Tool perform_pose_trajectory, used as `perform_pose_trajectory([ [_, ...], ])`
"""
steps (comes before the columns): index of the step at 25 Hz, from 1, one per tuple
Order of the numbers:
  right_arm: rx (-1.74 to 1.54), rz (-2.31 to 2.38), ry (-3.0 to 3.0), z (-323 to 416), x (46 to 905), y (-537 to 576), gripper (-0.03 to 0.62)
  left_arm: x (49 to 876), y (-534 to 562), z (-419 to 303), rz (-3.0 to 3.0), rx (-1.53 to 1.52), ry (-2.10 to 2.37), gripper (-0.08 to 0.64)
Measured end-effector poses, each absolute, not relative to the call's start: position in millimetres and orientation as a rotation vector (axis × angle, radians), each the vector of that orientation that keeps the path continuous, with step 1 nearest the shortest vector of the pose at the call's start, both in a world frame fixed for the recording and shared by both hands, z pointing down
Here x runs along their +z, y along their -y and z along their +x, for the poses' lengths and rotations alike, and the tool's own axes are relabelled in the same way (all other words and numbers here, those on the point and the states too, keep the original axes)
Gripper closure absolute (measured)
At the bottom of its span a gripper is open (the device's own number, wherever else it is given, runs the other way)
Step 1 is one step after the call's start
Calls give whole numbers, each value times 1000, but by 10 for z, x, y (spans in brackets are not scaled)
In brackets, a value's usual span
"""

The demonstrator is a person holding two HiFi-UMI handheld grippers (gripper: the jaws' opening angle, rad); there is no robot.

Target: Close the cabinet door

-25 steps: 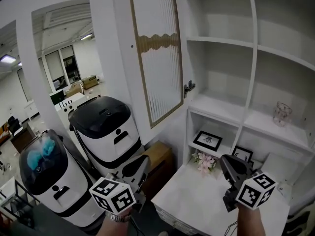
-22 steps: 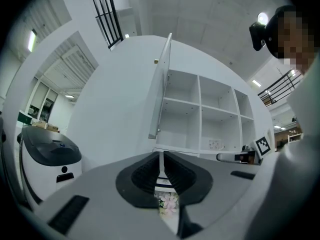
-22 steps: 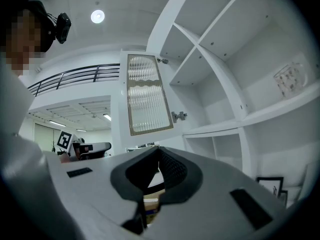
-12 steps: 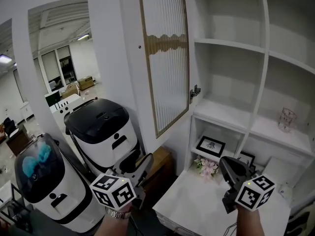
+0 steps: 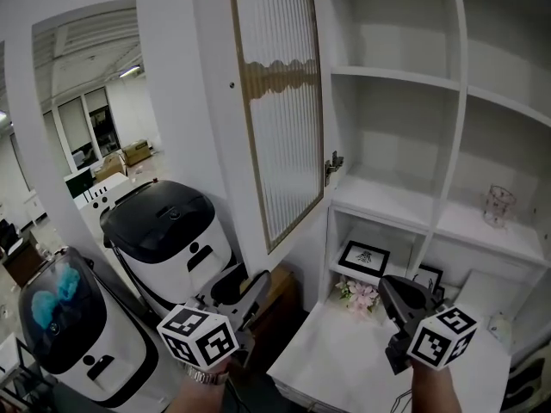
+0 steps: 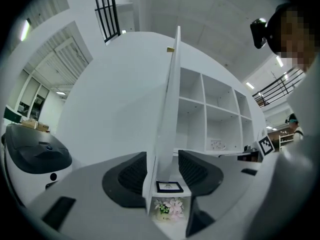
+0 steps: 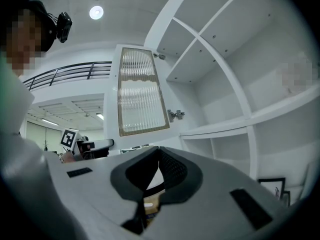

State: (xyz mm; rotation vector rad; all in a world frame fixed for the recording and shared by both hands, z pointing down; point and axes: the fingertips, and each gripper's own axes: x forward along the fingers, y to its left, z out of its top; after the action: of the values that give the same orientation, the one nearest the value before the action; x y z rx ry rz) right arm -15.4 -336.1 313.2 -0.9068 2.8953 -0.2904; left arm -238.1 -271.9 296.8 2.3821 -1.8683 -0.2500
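The tall cabinet door (image 5: 280, 101) with a ribbed glass panel stands swung open to the left of the white shelf cabinet (image 5: 396, 76). My left gripper (image 5: 250, 295) is low, below the door's bottom corner, and its jaws are opening. In the left gripper view the door (image 6: 167, 119) shows edge-on in the gap of the left gripper (image 6: 162, 171), beyond the tips, and the pads do not press on it. My right gripper (image 5: 398, 295) hangs shut over the counter, with nothing in it. From the right gripper (image 7: 159, 166) the door (image 7: 140, 91) shows above the jaws.
Two white machines with dark lids (image 5: 168, 231) (image 5: 65, 317) stand left of the cabinet, and a brown box (image 5: 280, 278) sits by them. A framed picture (image 5: 362, 256), small flowers (image 5: 359, 292) and a glass (image 5: 495, 205) sit in the cabinet above the white counter (image 5: 344, 360).
The left gripper's jaws have parted from shut. Both grippers have shifted a little across the scene; the door stands at the same angle.
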Motion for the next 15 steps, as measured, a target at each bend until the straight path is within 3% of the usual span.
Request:
perform_pose_trajectory([
  [4,-287,-928,-2882,-155,3125,3350,588,2943,2738,-2319,2427,-243,1833,431],
  [15,-259,-957,-2865,-124,3059,3322,588,2941,2745,-2242,2474,-214,1823,468],
])
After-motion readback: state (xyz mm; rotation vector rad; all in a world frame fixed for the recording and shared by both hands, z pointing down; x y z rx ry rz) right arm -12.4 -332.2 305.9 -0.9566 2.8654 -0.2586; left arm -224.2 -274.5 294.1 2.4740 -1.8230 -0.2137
